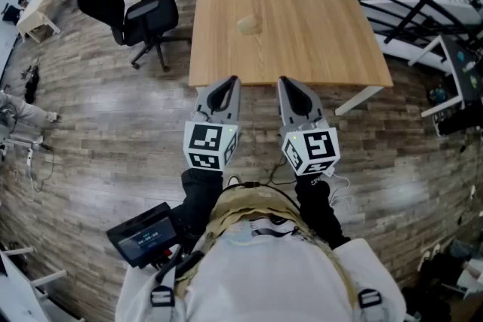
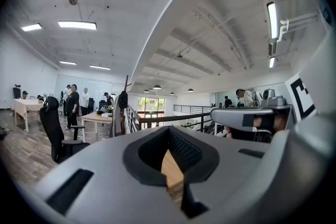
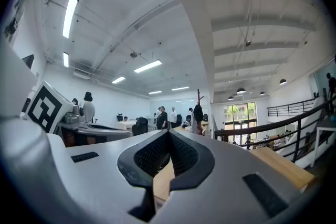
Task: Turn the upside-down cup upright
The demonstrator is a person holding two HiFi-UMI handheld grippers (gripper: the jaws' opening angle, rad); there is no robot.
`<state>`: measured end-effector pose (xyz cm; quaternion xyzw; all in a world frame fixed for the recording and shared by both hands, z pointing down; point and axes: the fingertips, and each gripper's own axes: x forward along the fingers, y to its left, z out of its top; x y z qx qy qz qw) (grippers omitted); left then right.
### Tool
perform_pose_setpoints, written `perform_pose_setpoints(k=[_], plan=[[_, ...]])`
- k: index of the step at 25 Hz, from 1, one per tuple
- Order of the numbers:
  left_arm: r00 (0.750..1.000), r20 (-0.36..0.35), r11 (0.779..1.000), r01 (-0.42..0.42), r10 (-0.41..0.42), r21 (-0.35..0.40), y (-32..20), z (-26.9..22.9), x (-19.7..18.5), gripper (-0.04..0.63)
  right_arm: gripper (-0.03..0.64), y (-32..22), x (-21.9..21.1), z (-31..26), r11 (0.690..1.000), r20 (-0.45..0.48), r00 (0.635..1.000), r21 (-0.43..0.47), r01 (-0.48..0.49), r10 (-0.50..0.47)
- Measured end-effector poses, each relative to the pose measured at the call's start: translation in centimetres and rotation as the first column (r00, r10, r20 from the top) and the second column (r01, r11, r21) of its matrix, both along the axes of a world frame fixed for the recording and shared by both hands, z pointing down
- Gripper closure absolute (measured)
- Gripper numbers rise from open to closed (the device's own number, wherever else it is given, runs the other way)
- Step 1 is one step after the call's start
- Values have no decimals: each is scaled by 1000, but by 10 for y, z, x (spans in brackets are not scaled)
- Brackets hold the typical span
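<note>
Nearby, a black chair (image 1: 143, 17) is flanking the wooden table (image 1: 317, 34) bearing a pale cup (image 1: 249, 25); left gripper (image 1: 230, 81) and right gripper (image 1: 285, 81) are hovering closed, empty.

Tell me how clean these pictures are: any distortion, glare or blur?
Head view: fisheye bends the floor boards; light is even; the cup is small and pale, low contrast against the wooden table. Left gripper view: dark round vignette, ceiling light panels blown out, the left gripper fills the lower half. Right gripper view: same vignette, light strip glaring.
</note>
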<state>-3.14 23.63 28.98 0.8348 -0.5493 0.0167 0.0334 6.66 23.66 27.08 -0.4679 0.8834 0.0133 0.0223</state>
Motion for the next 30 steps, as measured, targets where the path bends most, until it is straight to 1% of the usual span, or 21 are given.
perform_pose_setpoints(k=[4,13,18,25,30], plan=[[1000,-1,1000,2,-2,-6,-1,4,-3,594,597,-1,-4,1,1000,-3,1000,4,-7,7],[1000,-13,999,16,-17,-33,-1,15,-8,594,597,-3,-5,12,1000,-18,1000,-17,-9,9],[1000,-21,998,15,-16,-58,1,25,-14,594,597,0,-13,19,999,-5,1000,-42,-6,6],[999,-36,997,6,-9,-83,1,35,-22,594,597,4,-27,27,999,-31,999,-49,18,-19],[999,-50,994,-2,-3,-105,0,46,-32,594,597,3,-38,43,996,-73,997,-94,12,-19]])
